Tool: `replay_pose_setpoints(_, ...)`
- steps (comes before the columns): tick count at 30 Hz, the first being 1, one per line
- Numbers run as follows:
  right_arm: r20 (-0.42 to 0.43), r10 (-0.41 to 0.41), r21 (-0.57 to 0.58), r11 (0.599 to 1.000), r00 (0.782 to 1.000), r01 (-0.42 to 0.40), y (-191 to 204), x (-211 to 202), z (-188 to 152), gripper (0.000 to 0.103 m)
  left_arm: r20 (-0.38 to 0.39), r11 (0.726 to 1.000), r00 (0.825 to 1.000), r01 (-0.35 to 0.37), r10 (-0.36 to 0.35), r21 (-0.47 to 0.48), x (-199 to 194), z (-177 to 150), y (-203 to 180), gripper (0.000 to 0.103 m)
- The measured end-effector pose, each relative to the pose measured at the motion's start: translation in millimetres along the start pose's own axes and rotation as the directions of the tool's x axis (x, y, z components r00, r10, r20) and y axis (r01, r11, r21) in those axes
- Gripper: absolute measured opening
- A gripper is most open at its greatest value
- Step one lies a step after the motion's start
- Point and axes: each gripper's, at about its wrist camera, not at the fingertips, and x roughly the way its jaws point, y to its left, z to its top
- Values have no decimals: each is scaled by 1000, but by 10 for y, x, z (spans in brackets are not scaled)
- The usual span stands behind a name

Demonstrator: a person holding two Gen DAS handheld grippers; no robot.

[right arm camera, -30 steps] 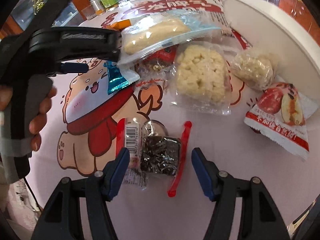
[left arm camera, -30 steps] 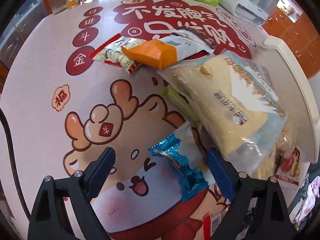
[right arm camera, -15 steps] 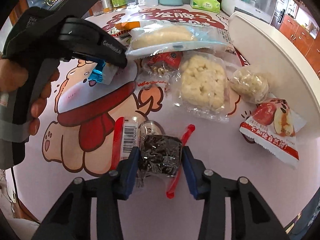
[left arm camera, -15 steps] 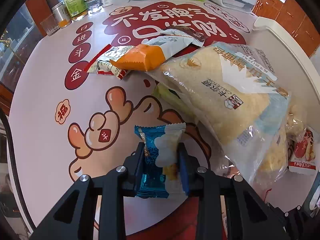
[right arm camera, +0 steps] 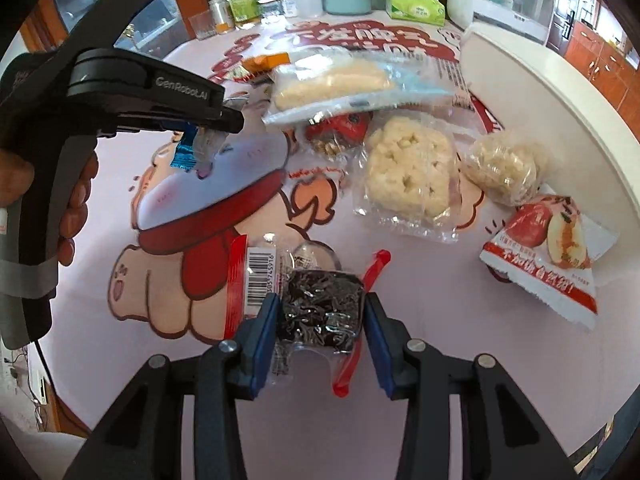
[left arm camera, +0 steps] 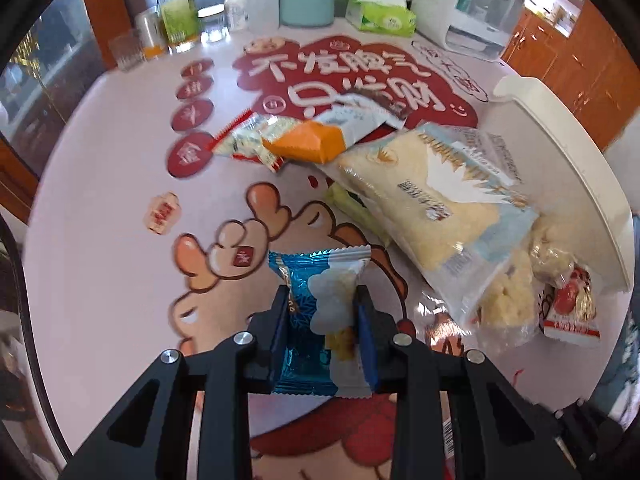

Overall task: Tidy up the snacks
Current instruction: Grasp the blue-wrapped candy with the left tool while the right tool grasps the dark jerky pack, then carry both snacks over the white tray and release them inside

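Note:
My left gripper (left arm camera: 322, 300) is shut on a blue and white snack packet (left arm camera: 316, 312) and holds it above the table; the packet also shows in the right wrist view (right arm camera: 192, 150) under the left gripper. My right gripper (right arm camera: 320, 316) is shut on a clear packet of dark snack with red edges (right arm camera: 320, 308), lifted just off the table. A large bag of yellow crackers (left arm camera: 432, 196) lies on other snacks. An orange packet (left arm camera: 308, 144) and a red-edged packet (left arm camera: 244, 144) lie behind.
A white tray (left arm camera: 568, 168) stands at the right edge of the table. Puffed rice cakes (right arm camera: 408, 168), a round rice ball packet (right arm camera: 504, 168) and a red apple packet (right arm camera: 548, 248) lie near it. Jars, glasses, a tissue box (left arm camera: 380, 16) and an appliance stand at the back.
Both grippers closed, the left on the blue packet, the right on the dark packet. Both then lifted their packets off the table.

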Motion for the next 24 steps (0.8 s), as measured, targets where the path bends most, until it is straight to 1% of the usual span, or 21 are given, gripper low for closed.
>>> replay_pose_setpoints(4, 37, 30, -17, 999, 999, -29, -22, -232, 49, 42, 36, 999, 999, 14, -15, 31, -341, -50, -140, 29)
replay_pose_setpoints(7, 75, 48, -22, 999, 996, -47, -107, -457, 115, 42, 67, 997, 997, 17, -22, 69, -571, -74, -334, 29)
replay_pose_setpoints(12, 138, 60, -10, 998, 989, -59, -364, -845, 216, 42, 147, 987, 989, -6, -18, 159, -963, -68, -832, 29)
replay_pose_setpoints(15, 163, 65, -3, 998, 984, -65, -538, -1017, 245, 42, 179, 982, 984, -12, -23, 187, -1128, -45, -1076, 29)
replay_pose_setpoints(18, 192, 67, -10, 998, 979, -66, -695, -1203, 223, 42, 198, 979, 980, -6, -35, 202, -1264, -42, -1310, 29)
replay_pose_setpoints(21, 210, 65, -18, 998, 976, -62, -867, -1354, 188, 42, 195, 975, 981, -23, -20, 219, -1322, -31, -1546, 29)
replay_pose_setpoints(24, 223, 65, -7, 998, 973, -65, -1052, -1442, 154, 42, 193, 976, 981, -26, -16, 215, -1350, -14, -1700, 29)
